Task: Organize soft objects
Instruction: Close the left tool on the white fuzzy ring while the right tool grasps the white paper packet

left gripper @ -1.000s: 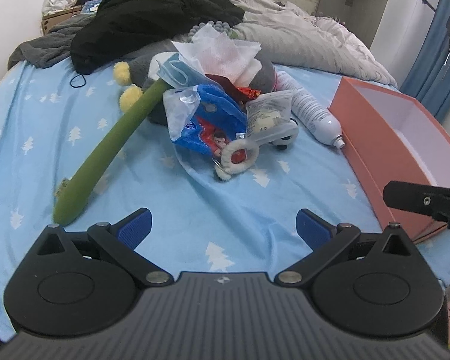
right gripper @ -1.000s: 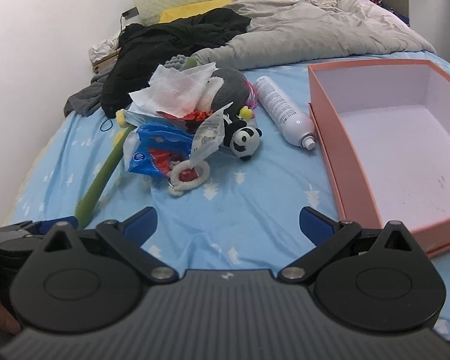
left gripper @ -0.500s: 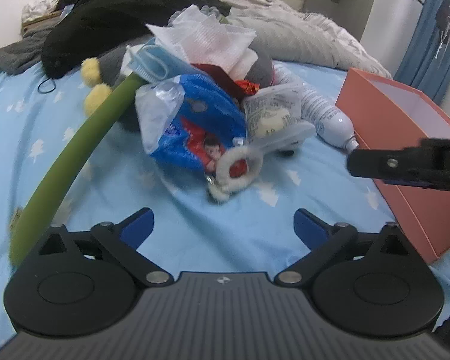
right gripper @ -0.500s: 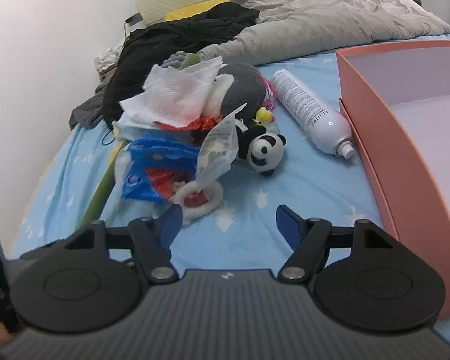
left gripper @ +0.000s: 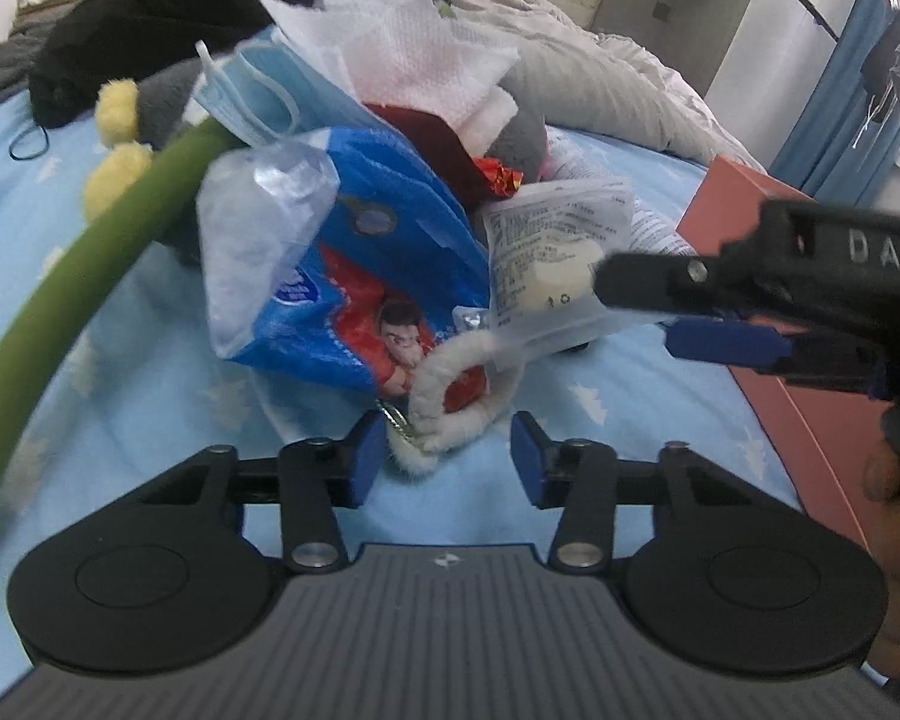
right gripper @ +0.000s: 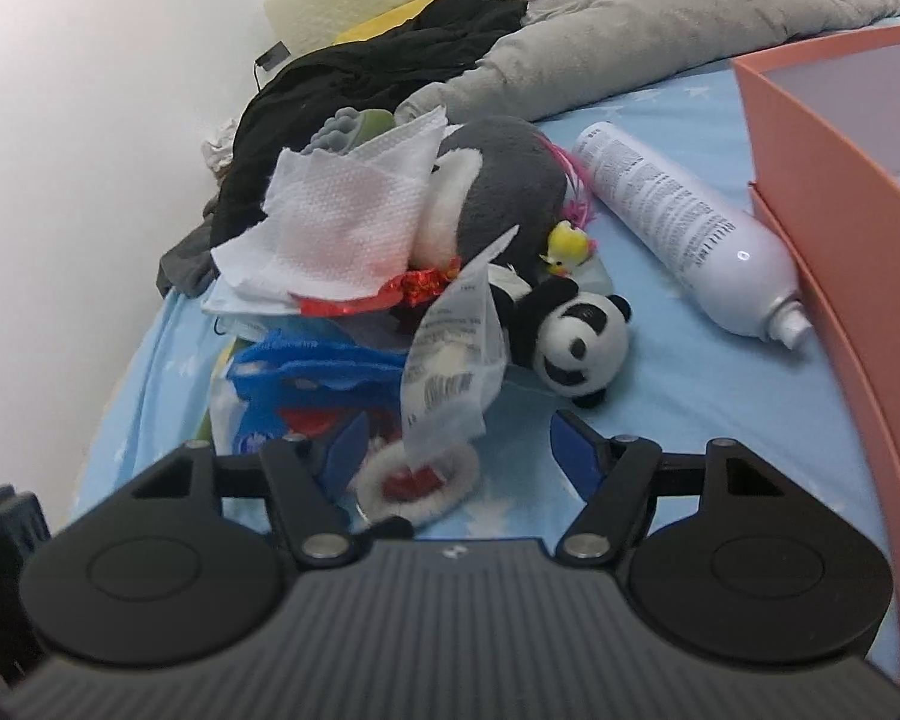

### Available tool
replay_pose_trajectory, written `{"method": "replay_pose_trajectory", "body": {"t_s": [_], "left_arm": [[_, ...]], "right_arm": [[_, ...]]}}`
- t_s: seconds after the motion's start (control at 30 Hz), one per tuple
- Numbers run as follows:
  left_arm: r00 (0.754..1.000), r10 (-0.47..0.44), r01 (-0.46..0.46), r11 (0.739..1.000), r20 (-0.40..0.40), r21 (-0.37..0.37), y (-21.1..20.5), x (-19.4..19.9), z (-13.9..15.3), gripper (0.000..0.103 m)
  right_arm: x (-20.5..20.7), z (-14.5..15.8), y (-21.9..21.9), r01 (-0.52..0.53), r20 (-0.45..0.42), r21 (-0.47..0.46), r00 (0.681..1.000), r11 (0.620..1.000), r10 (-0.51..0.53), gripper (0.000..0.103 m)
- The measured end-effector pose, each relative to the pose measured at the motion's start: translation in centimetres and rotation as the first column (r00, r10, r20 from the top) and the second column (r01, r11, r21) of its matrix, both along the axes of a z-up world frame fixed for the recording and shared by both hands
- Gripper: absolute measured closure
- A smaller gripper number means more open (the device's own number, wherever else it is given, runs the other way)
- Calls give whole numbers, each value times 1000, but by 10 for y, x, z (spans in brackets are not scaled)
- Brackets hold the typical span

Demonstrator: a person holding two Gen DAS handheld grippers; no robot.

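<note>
A fluffy white ring [left gripper: 450, 396] with a red centre lies on the blue sheet at the front of a pile of soft things. My left gripper [left gripper: 449, 457] straddles it and its jaws are closing; the right pad still stands apart from the ring. My right gripper [right gripper: 459, 450] is open over the same ring [right gripper: 420, 483] and a clear packet [right gripper: 450, 360]. One of its fingers [left gripper: 690, 276] reaches in from the right in the left wrist view. The pile holds a blue wrapper [left gripper: 354, 276], a face mask [left gripper: 252, 102], tissue [right gripper: 342, 228], a grey plush [right gripper: 504, 180] and a panda plush [right gripper: 576, 342].
A long green plush stalk [left gripper: 72, 282] curves off the pile's left side. A white spray can [right gripper: 684, 228] lies beside the salmon box [right gripper: 822, 180] on the right. Black clothes [right gripper: 378, 78] and a grey quilt [right gripper: 660, 18] fill the far bed. A hand [left gripper: 894, 480] holds the right gripper.
Both grippers moved forward and down toward the pile. Both jaws have narrowed. The right gripper came into the left wrist view from the right and now reaches the clear packet.
</note>
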State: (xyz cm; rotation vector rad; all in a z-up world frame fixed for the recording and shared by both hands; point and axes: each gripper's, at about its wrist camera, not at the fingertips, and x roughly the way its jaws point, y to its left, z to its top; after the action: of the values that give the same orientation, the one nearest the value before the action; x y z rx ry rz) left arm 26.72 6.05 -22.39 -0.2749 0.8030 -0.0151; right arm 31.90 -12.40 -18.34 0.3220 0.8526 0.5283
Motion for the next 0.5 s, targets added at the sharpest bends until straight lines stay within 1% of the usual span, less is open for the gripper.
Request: {"method": "replay_pose_trajectory", "body": {"t_s": [0.03,0.1,0.13,0.17,0.23,0.3,0.37,0.4,0.47,0.5], "left_arm": [[1000,3,-3,1000,-1,-1,0,2,-2,54],[1000,13,-13,1000,-2,-4,2,5,-6,60],[1000,18,-18,1000,-3,-8,3,6,-8,62],[1000,24,-24,1000,-2,-15,4,7,-9,63],[999,42,-42,998,1,-36,8,8,-11,69],[998,62,-62,997,-2,-54,13,8,-14,75],[997,78,-78,994,1,-72,16,8,-15,77],[996,84,-83,993,2,-80,16,7,-15,79],[996,93,-92,992,5,-92,16,5,-12,82],[996,94,-93,991,9,-93,15,4,-10,84]], "right_arm": [[3,-1,2,-3,2,5,1000,1000,3,32],[9,-4,6,-9,5,1,1000,1000,9,34],[11,-6,8,-13,2,-1,1000,1000,13,37],[14,-7,9,-12,-4,5,1000,1000,12,38],[19,-10,11,-10,-9,27,1000,1000,10,38],[23,-13,13,-3,-20,35,1000,999,4,46],[25,-15,15,-7,-23,36,1000,999,7,60],[25,-16,15,-9,-27,40,1000,999,10,63],[25,-16,15,-15,-40,55,999,998,17,82],[24,-15,15,-15,-43,58,999,998,17,83]]}}
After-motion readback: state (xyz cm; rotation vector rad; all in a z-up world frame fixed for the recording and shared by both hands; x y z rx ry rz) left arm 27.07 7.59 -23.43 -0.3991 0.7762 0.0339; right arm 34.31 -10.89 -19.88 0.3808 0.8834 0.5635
